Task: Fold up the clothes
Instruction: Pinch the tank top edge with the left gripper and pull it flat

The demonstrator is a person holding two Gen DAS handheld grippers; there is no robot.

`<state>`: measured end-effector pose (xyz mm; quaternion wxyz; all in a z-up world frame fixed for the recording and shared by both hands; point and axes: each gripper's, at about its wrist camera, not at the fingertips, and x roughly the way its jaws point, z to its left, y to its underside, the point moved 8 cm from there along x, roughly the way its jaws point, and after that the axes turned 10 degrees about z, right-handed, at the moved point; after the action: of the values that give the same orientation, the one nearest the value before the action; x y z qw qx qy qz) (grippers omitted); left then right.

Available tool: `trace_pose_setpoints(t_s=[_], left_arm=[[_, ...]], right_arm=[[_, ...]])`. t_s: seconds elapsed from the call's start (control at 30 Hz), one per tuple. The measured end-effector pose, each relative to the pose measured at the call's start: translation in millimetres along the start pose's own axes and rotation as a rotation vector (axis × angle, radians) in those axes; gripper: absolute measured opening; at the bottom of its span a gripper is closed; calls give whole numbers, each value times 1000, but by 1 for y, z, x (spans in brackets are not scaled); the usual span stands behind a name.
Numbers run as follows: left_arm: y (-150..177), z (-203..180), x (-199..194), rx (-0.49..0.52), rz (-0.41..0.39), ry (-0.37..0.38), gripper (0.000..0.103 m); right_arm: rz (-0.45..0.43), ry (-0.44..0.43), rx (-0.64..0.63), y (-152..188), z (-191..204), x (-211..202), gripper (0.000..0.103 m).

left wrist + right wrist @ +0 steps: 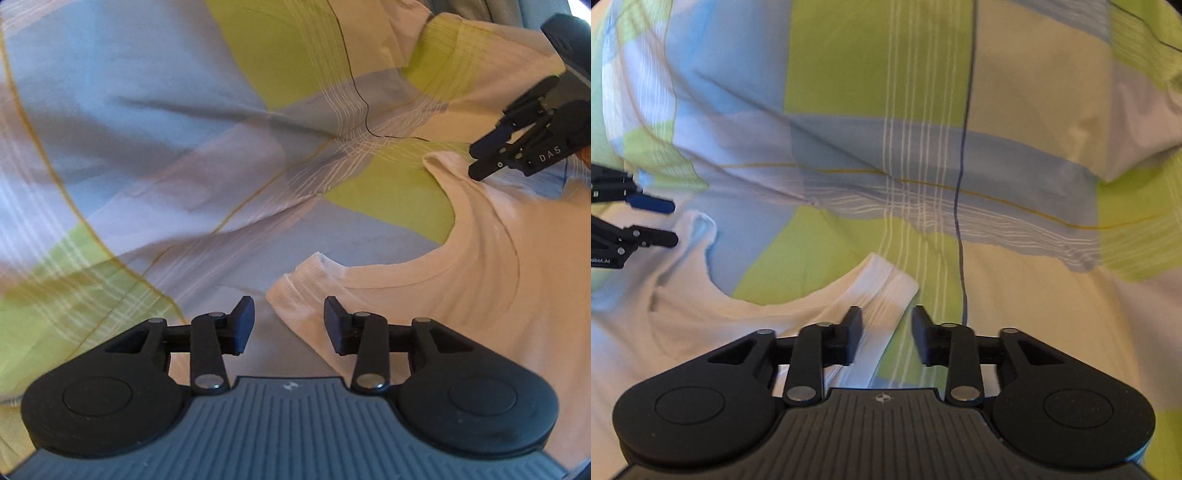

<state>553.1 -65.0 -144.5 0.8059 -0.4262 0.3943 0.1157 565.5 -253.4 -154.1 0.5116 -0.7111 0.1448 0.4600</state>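
both claws, left claw (289,325) and right claw (886,334), gape wide over white shirt (480,266) straps.

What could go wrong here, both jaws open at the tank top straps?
1. Left gripper sits off the edge of its strap; closing may miss it or pinch the wrinkled checked bedsheet.
2. Right gripper straddles only the outer edge of its strap, so a thin hold could slip when lifted.

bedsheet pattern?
Plaid bedsheet: lime green, light blue and lilac blocks with thin white stripes. Clearest in right wrist view.
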Motion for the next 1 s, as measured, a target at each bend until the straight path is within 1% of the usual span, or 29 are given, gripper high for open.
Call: trace_pose_setpoints(t_s=[0.07, 0.1, 0.13, 0.17, 0.2, 0.23, 0.3, 0.33, 0.43, 0.5, 0.6, 0.67, 0.7, 0.77, 0.8, 0.83, 0.9, 1.0], left_arm=[[-4, -1, 6, 28, -26, -19, 39], [-7, 0, 9, 25, -19, -17, 36], [-9, 0, 12, 22, -13, -16, 22], [-12, 1, 16, 24, -3, -19, 16], [-16, 1, 19, 27, 6, -23, 12], [-18, 1, 22, 36, 10, -32, 12], [-22, 1, 26, 35, 14, -34, 11], [-22, 3, 25, 24, 13, -26, 11], [-18, 9, 23, -18, 4, -3, 11], [-17, 14, 22, -65, -6, 6, 9], [-19, 27, 21, -150, -29, -24, 8], [-16, 28, 26, -157, -11, -21, 8], [-14, 28, 28, -160, -3, -19, 9], [-13, 29, 27, -159, -7, -28, 11], [-13, 32, 25, -177, -7, -29, 14], [-13, 35, 23, -195, -10, -35, 21], [-10, 43, 16, -228, -19, -50, 25], [-1, 52, 0, -276, -20, -62, 25]], right_arm=[[-24, 30, -28, -4, 1, 6, 42], [-32, 45, -27, -6, 0, 9, 42], [-40, 59, -27, -9, -2, 11, 42], [-42, 68, -22, -11, -3, 14, 41], [-41, 67, -17, -14, -2, 17, 37], [-39, 57, -13, -18, -1, 20, 29], [-33, 41, -7, -23, 1, 25, 24], [-33, 42, -9, -25, 2, 25, 17], [-40, 47, -16, -24, 0, 23, 10], [-58, 43, 8, -27, -4, 21, 6], [-101, 45, 57, -34, -13, 14, 6], [-79, 27, 67, -34, -14, 20, 6], [-53, 31, 48, -32, -12, 26, 8], [-56, 34, 44, -30, -12, 27, 11], [-60, 31, 63, -28, -14, 24, 19], [-65, 29, 83, -26, -16, 20, 25], [-76, 26, 123, -22, -20, 10, 25], [-73, 45, 129, -6, -21, -10, 27]])
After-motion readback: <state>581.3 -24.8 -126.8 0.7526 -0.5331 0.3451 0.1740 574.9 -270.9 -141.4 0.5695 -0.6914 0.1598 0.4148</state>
